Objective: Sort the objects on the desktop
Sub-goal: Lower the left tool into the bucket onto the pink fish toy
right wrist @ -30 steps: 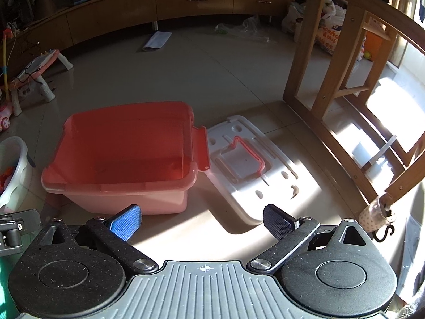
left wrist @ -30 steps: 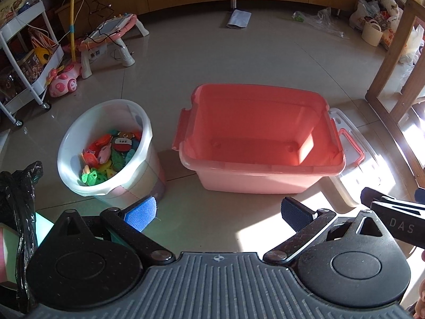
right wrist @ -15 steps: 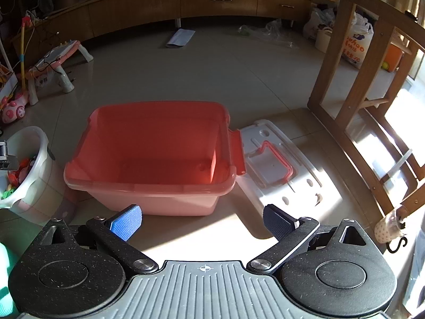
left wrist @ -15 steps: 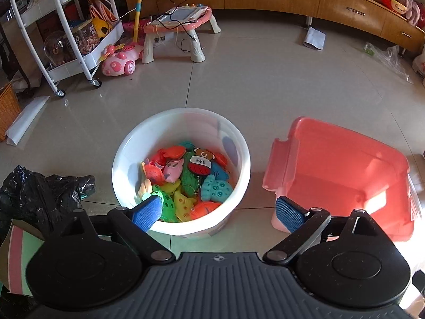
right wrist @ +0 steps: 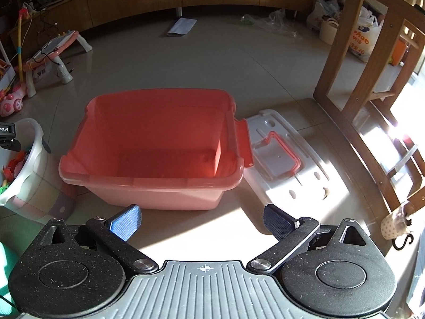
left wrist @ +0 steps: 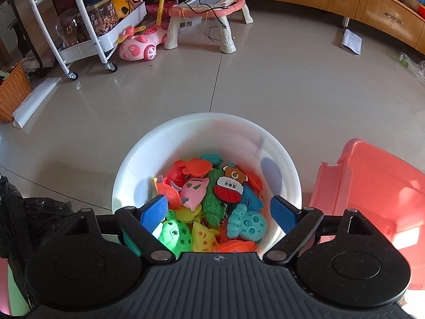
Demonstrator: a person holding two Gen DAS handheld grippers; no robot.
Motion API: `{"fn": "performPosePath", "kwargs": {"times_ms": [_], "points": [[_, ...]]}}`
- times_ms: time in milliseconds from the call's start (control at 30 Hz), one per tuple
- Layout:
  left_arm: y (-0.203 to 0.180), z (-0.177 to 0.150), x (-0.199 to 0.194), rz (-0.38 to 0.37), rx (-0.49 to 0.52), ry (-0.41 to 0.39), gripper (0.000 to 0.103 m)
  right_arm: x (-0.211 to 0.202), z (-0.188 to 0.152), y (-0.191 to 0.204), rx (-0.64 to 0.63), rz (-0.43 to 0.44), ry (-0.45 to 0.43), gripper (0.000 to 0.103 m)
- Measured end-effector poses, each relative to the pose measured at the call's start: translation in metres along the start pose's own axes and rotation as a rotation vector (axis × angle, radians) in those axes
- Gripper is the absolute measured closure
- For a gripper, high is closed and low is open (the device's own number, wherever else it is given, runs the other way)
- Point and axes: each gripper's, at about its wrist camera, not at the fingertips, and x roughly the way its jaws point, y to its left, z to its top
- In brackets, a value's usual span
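A white bucket (left wrist: 148,154) on the floor holds several bright plastic toys: a pink fish (left wrist: 194,191), a teal fish (left wrist: 247,224), a red bear tag (left wrist: 229,186). My left gripper (left wrist: 219,211) is open and empty, just above the bucket's near rim. An empty pink bin (right wrist: 159,143) stands right of the bucket; its corner shows in the left wrist view (left wrist: 372,186). My right gripper (right wrist: 202,222) is open and empty, in front of the bin's near wall. The bucket also shows at the right wrist view's left edge (right wrist: 29,170).
The bin's white lid (right wrist: 284,159) lies on the floor to the bin's right. A wooden chair frame (right wrist: 353,85) stands at right. A black bag (left wrist: 24,212) lies left of the bucket. A white trolley (left wrist: 79,18), a pink toy car (left wrist: 138,45) and a small play table (left wrist: 209,8) stand beyond.
My left gripper has swung left from the pink bin to over the white bucket and come closer to the toys. My right gripper has shifted slightly, bringing the bin more to centre.
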Motion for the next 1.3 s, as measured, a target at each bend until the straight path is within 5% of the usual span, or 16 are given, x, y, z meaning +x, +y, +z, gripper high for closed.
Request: {"fn": "performPosePath", "kwargs": {"times_ms": [300, 533, 1000, 1300], "points": [[0.013, 0.016, 0.043, 0.027, -0.032, 0.082, 0.036, 0.011, 0.001, 0.004, -0.002, 0.007, 0.029, 0.005], [0.016, 0.021, 0.068, 0.032, -0.01, 0.133, 0.039, 0.018, 0.004, 0.006, -0.002, 0.008, 0.042, 0.005], [0.023, 0.025, 0.072, 0.011, -0.037, 0.138, 0.035, 0.029, 0.007, 0.019, -0.022, 0.024, 0.063, 0.005], [0.019, 0.023, 0.075, 0.039, -0.018, 0.202, 0.021, 0.028, 0.008, 0.02, -0.028, 0.025, 0.055, 0.005]]}}
